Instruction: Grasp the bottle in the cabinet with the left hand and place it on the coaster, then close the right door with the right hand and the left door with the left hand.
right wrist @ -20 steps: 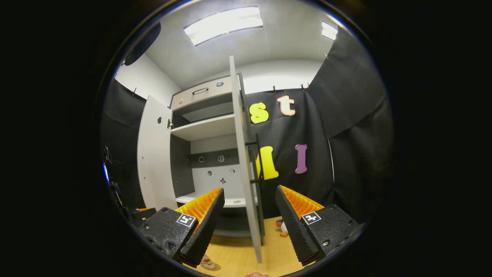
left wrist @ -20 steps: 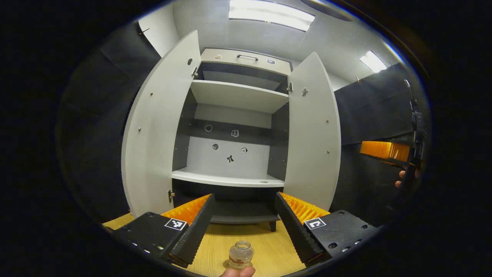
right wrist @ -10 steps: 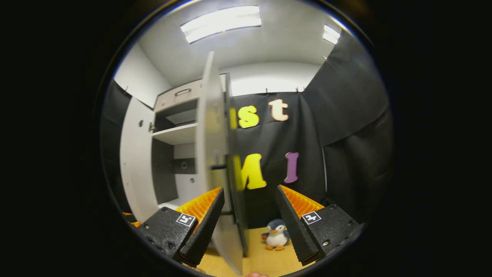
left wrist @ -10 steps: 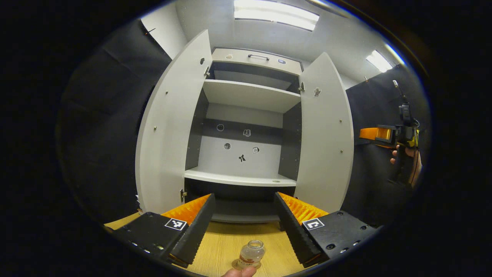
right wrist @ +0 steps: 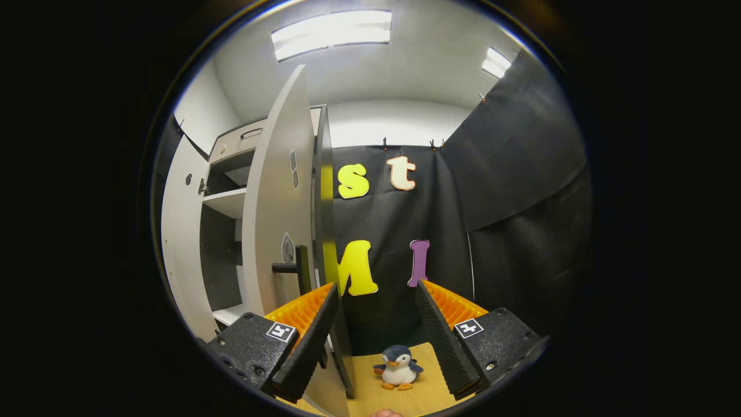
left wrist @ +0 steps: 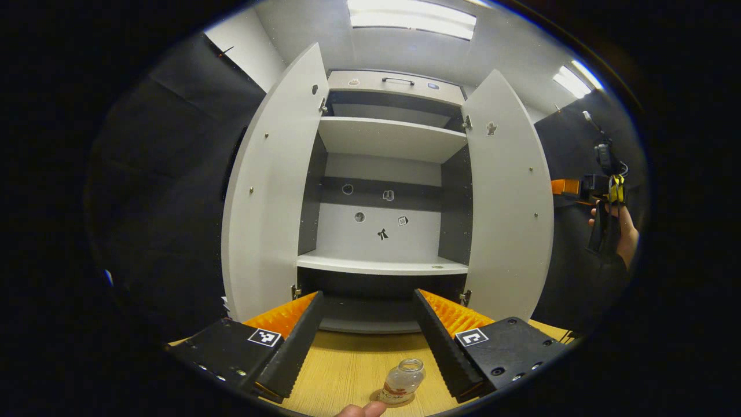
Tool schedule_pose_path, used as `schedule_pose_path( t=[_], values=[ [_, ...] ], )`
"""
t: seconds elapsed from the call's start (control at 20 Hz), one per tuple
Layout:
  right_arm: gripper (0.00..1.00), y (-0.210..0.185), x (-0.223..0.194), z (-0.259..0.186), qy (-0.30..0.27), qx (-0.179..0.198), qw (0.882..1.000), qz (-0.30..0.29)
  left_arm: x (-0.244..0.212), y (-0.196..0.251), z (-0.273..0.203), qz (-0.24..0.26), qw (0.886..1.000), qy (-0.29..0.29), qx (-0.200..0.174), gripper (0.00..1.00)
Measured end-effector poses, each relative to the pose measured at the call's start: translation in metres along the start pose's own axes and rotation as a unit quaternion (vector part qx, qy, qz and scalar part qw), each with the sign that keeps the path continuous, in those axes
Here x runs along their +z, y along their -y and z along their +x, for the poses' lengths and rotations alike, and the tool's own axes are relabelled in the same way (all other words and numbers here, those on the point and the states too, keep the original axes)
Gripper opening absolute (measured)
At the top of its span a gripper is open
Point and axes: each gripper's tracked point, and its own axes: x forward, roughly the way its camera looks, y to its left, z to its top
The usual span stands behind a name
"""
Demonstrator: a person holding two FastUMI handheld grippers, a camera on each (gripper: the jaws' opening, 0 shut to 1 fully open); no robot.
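A small clear glass bottle (left wrist: 403, 381) stands upright on a round coaster (left wrist: 382, 401) on the wooden table (left wrist: 347, 370), just below and between my left gripper's fingers. My left gripper (left wrist: 367, 294) is open and holds nothing. It faces the grey cabinet, whose left door (left wrist: 272, 191) and right door (left wrist: 509, 202) both stand open. My right gripper (right wrist: 376, 286) is open beside the outer face of the right door (right wrist: 278, 202), near its dark handle (right wrist: 292, 267). The left gripper view has the right gripper (left wrist: 579, 188) behind that door, held by a hand (left wrist: 625, 237).
The cabinet shelves (left wrist: 382, 265) are bare, with small stickers on the back panel. A plush penguin (right wrist: 398, 368) sits on the table to the right of the cabinet, between my right gripper's fingers in view. A fingertip (left wrist: 362, 410) shows at the bottom edge.
My right gripper has swung right, from facing the right door's edge to its outer, handle side; the penguin came into view. My left gripper shifted slightly left, still open, with the bottle standing below it.
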Motion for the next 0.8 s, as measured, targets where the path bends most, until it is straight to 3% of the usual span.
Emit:
schedule_pose_path(
  t=[0.3,0.55,0.8],
  values=[
    [0.82,-0.017,0.005,-0.002,0.008,-0.001,0.999,-0.042,0.001,0.005,0.005,-0.004,1.000,0.008,-0.005,0.94],
    [0.82,-0.076,-0.008,-0.011,-0.014,0.079,0.996,-0.029,0.003,0.011,0.008,0.001,1.000,0.011,-0.012,0.94],
    [0.82,-0.129,-0.020,-0.005,-0.009,0.123,0.992,-0.025,0.006,0.001,0.009,0.001,1.000,0.013,0.000,0.94]
  ],
)
